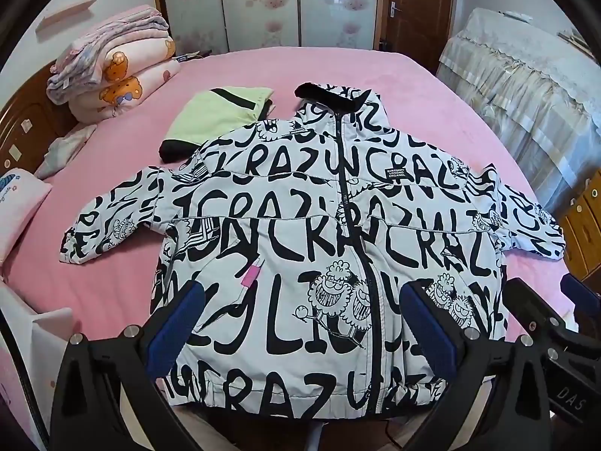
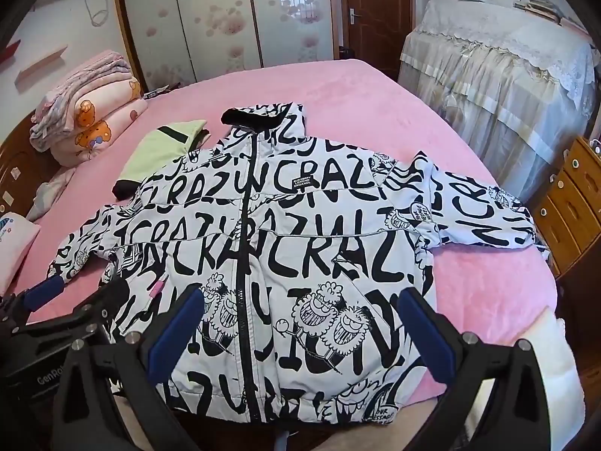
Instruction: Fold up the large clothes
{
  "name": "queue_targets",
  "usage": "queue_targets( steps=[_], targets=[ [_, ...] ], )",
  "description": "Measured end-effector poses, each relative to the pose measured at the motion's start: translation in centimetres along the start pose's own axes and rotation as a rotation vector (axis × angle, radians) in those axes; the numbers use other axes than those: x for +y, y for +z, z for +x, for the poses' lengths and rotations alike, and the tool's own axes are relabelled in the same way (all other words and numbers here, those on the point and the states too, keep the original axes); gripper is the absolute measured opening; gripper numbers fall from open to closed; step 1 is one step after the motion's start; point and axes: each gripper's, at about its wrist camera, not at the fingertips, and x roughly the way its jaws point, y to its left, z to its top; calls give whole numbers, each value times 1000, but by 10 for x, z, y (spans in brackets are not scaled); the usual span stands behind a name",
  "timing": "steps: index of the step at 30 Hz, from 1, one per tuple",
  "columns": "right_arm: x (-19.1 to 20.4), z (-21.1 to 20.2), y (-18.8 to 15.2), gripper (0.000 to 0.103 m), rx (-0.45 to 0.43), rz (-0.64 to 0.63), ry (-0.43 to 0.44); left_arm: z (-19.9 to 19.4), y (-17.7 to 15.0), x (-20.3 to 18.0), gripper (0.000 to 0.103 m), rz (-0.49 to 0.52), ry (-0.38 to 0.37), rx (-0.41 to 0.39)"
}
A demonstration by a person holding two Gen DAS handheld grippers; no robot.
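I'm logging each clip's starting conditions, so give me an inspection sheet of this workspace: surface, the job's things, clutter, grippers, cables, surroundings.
Surface: pink bedspread, smooth, covering the bed.
Job's things: black-and-white printed jacket lying front up, zipped, both sleeves spread out to the sides, unfolded.
Clutter: green-and-black folded garment beside the collar, partly under the jacket's shoulder; stacked quilts and a pillow near the headboard.
Grippers: left gripper and right gripper both open, hovering over the jacket's lower half, holding nothing.
Cables: a thin dark cord at the near bed edge below the hem.
Surroundings: sliding wardrobe doors, wooden door, cloth-covered furniture, wooden drawers.
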Motion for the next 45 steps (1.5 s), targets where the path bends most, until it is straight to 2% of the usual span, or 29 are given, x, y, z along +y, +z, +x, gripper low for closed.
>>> queue_targets(
  steps=[45],
  targets=[
    [-2,9,-6,103,-3,10,8,0,-2,-1,102,10,12,-2]
  ],
)
